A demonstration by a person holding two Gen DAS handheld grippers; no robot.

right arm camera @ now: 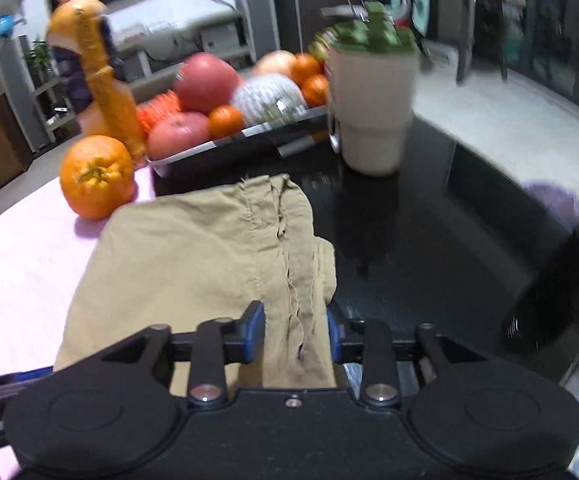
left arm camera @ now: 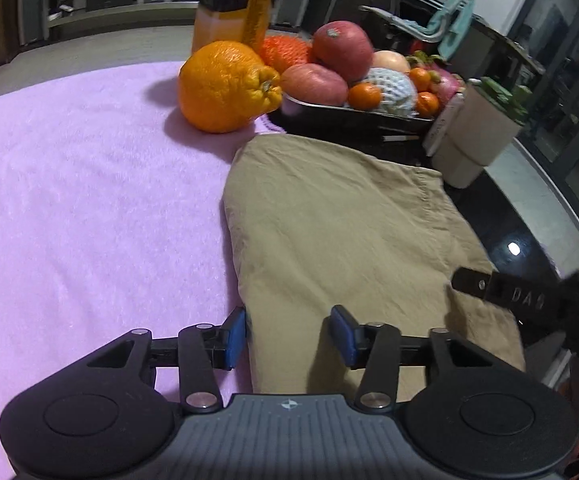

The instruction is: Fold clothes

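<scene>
surface (left arm camera: 69, 200) under pink blanket, partly bare black | khaki garment (left arm camera: 329, 220) lying in layered rectangle across both, looks part-folded at least, neatening possibly left | right hand-held gripper (right arm camera: 295, 330) spread around stacked hem edge, not pinching | left hand-held gripper (left arm camera: 288, 334) spread over near edge | big orange (left arm camera: 225, 86) beside

Both matte-black left gripper (left arm camera: 288, 334) and right gripper (right arm camera: 296, 332) wore blue rubber pads (left arm camera: 236, 338), silver pivot screws (left arm camera: 200, 400).

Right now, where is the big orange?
In the left wrist view, the orange sits upper centre on the pink blanket, left of the fruit tray and behind the khaki cloth.
</scene>
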